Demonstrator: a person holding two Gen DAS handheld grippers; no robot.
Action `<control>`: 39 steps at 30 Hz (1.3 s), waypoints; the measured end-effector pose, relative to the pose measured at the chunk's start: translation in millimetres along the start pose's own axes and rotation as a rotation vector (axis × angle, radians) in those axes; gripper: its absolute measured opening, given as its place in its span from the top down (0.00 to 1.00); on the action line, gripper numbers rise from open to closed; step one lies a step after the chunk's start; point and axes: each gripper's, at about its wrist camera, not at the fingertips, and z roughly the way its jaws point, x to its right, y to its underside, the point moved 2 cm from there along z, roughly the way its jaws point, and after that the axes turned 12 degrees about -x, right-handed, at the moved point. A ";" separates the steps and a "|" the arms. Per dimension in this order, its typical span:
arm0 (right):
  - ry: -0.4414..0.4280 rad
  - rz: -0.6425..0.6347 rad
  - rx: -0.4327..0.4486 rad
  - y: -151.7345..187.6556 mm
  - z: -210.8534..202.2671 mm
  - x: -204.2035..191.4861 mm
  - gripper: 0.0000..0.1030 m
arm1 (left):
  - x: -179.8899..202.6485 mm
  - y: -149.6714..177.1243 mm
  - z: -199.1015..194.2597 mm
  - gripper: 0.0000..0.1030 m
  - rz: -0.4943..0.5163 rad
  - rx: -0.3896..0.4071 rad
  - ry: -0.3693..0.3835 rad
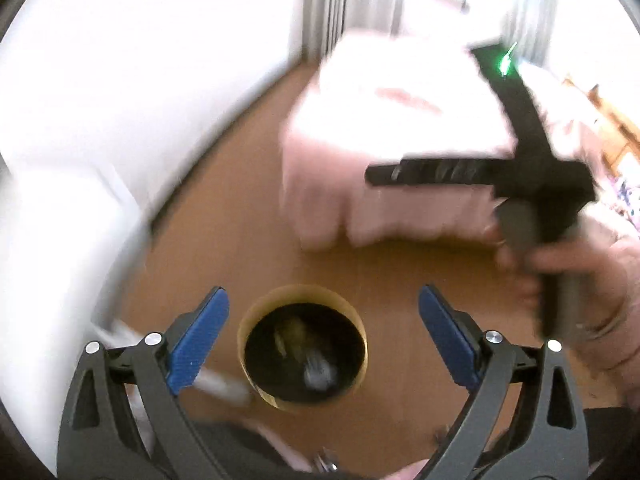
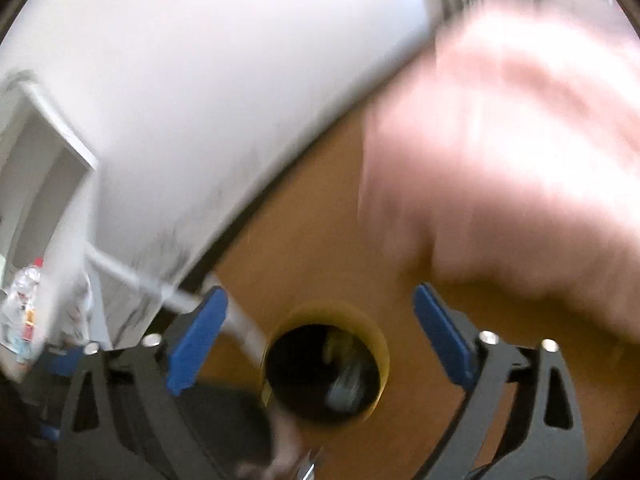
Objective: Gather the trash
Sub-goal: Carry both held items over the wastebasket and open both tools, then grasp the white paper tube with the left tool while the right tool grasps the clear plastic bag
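Left wrist view looks down between the left gripper point(image 1: 324, 336), whose jaws stand wide apart with nothing between the blue pads point(image 1: 200, 344). Below and between them sits a round bin point(image 1: 360, 336) with a yellowish rim and a dark inside, standing on the wooden floor point(image 1: 248, 216). Blurred scraps of trash point(image 1: 316, 368) lie at its bottom; what they are cannot be told. A white pole point(image 1: 216, 380) runs slantwise past the bin's left side. Farther back stands a bed point(image 1: 400, 120) with pale pink covers, and a white wall point(image 1: 120, 80) rises on the left. At the right edge a hand point(image 1: 576, 280) grips the handle of the right gripper, seen from outside.

From the right wrist view, the right gripper point(image 2: 320, 336) also has its jaws spread wide and empty, with the bin point(image 2: 376, 340) between and below them, dim trash point(image 2: 344, 384) inside. Both pictures are smeared by motion.
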 end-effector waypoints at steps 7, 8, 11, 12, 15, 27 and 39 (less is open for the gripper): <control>0.011 -0.354 0.432 -17.6 -104.8 -129.5 0.06 | -98.4 31.7 -160.2 0.07 -0.226 0.241 -0.321; -0.027 -0.400 0.414 -17.3 -102.2 -149.4 0.06 | -115.1 45.4 -171.3 0.07 -0.278 0.241 -0.347; -0.128 -0.542 0.257 -13.1 -74.1 -222.6 0.06 | -179.9 110.6 -210.0 0.07 -0.496 0.193 -0.482; -0.163 -0.578 0.202 -10.2 -63.3 -247.0 0.06 | -203.2 136.5 -222.8 0.07 -0.575 0.167 -0.533; -0.275 -0.647 0.115 2.4 -44.6 -313.1 0.06 | -255.6 211.2 -259.9 0.07 -0.789 0.108 -0.654; -0.416 -0.892 -0.003 63.8 -28.6 -499.0 0.06 | -294.9 293.7 -269.5 0.07 -0.809 -0.007 -0.547; -0.355 -0.870 -0.029 72.3 -15.0 -514.6 0.06 | -321.3 284.3 -198.5 0.58 -0.560 -0.234 -0.497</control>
